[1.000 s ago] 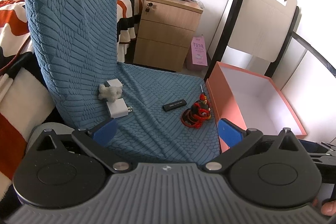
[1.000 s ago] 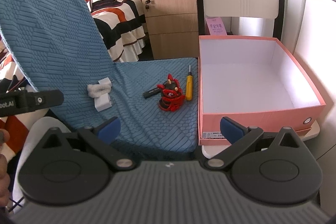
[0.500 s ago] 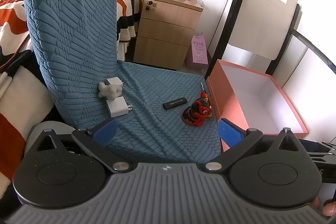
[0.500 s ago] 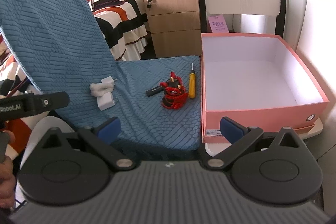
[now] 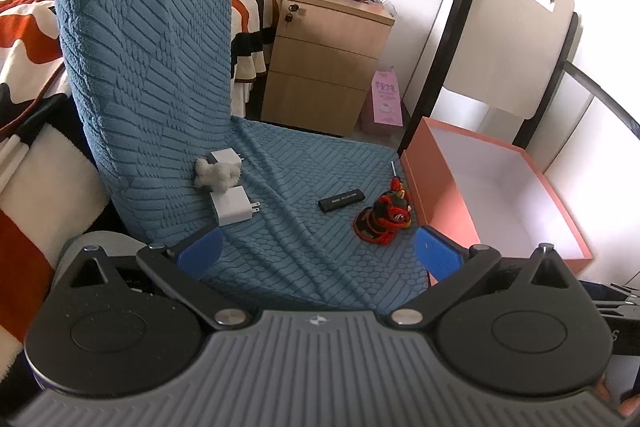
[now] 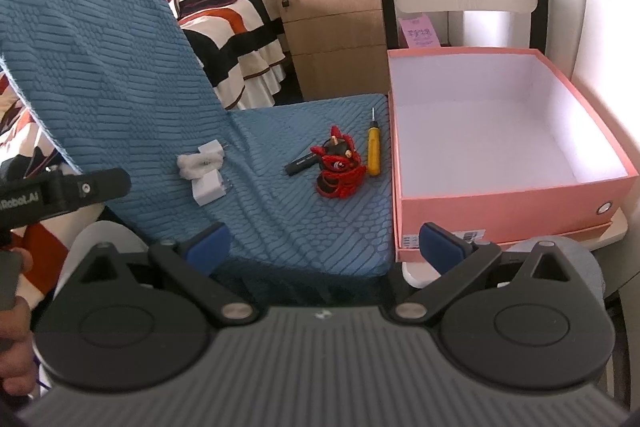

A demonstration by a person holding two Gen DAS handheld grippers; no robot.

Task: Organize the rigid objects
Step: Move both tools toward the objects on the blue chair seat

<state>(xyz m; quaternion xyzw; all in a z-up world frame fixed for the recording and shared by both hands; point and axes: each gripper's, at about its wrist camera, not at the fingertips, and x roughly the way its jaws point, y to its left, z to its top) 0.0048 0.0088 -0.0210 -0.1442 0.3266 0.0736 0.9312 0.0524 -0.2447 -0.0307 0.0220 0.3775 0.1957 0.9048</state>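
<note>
On the blue-covered chair seat (image 6: 304,211), take the light, stiff yellow-handled screwdriver (image 6: 373,147) at its right edge by the handle; both your left gripper (image 5: 318,247) and right gripper (image 6: 326,241) have fingers spread, empty.

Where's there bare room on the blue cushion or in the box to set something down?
The pink box is empty inside. The blue cushion is bare along its near edge, and between the white chargers and the black stick. It is crowded around the red toy and yellow screwdriver.
</note>
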